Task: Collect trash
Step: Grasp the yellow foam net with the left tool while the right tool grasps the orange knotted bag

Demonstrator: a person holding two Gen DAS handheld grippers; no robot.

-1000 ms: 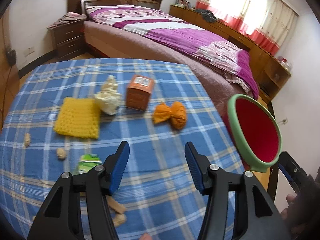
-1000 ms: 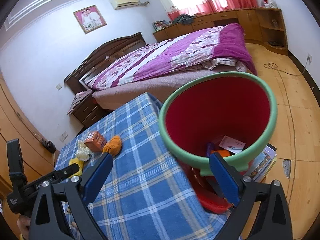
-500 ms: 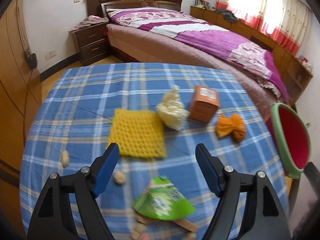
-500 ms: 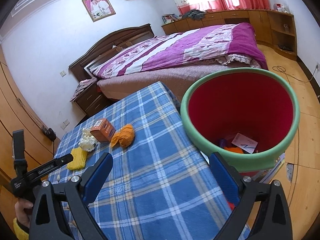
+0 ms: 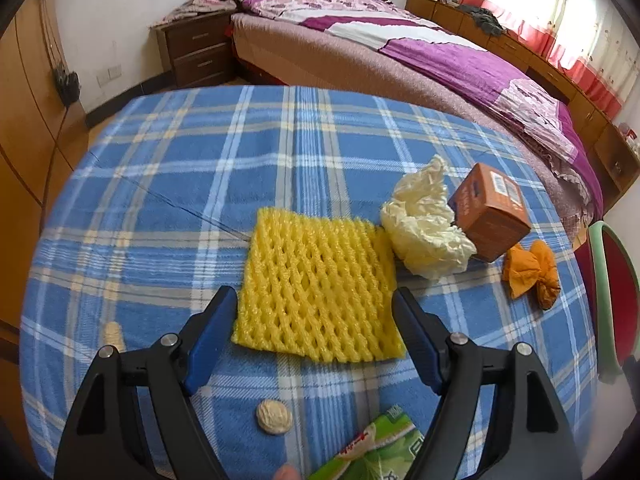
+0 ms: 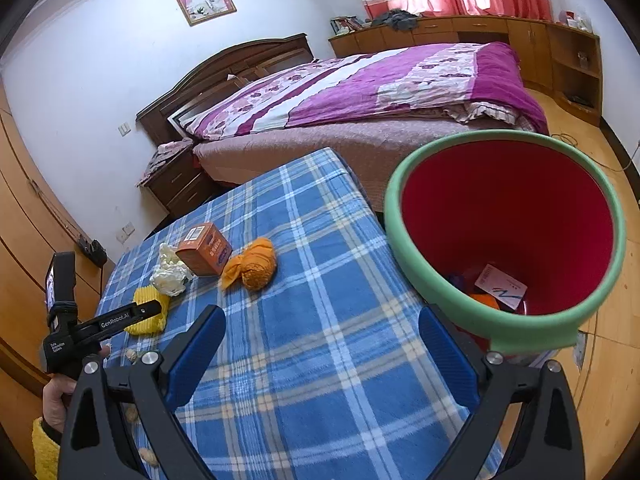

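A yellow foam net (image 5: 320, 288) lies on the blue plaid table (image 5: 224, 184). My left gripper (image 5: 316, 320) is open, its fingers either side of the net's near edge, empty. A crumpled cream wrapper (image 5: 424, 224), an orange box (image 5: 490, 212) and an orange wad (image 5: 532, 272) lie to the right. A green packet (image 5: 380, 452) and a nut shell (image 5: 274, 422) lie below the gripper. My right gripper (image 6: 322, 344) is open and empty beside the red bin with green rim (image 6: 504, 240), which holds trash. The left gripper also shows in the right wrist view (image 6: 148, 312).
A bed (image 5: 420, 52) stands beyond the table, with a nightstand (image 5: 196, 52) at its head. The bin shows at the table's right edge in the left wrist view (image 5: 612, 304). More nut shells (image 6: 150, 458) lie near the table's front. Wooden cabinets (image 6: 520, 40) line the window wall.
My left gripper has swung left and forward, from the green packet to the yellow foam net. My right gripper has shifted back slightly; the bin sits further right in its view.
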